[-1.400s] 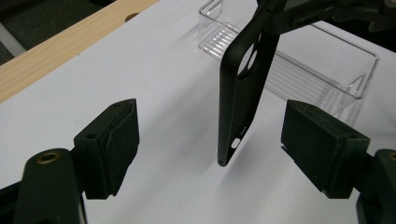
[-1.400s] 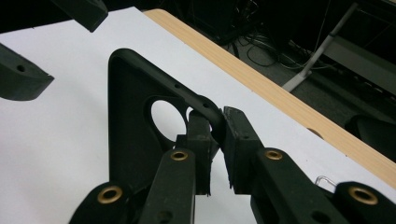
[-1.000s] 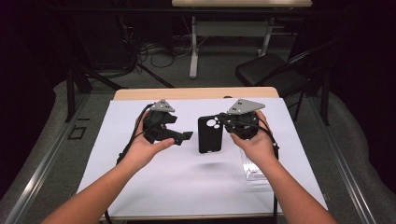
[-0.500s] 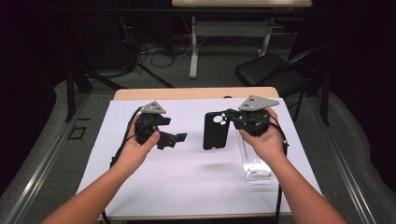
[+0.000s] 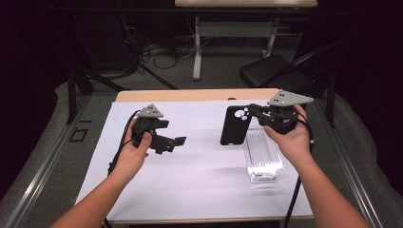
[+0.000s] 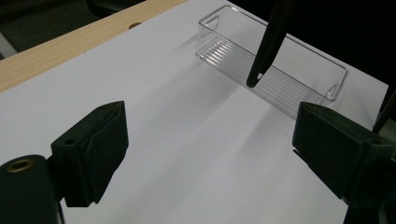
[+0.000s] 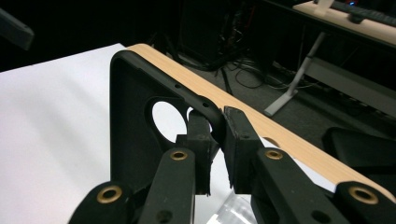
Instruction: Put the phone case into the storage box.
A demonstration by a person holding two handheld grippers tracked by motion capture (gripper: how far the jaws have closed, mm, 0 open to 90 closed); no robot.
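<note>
Right hand-held gripper (image 7: 215,140) clamped on phone case (image 7: 135,121) rim; left hand-held gripper (image 6: 210,154) apart, empty.

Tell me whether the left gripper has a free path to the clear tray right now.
Probably yes. The left gripper has open, empty jaws, with bare white sheet toward the clear tray. Only the black phone case, pinched by the right gripper, hangs above the tray's near side.
</note>
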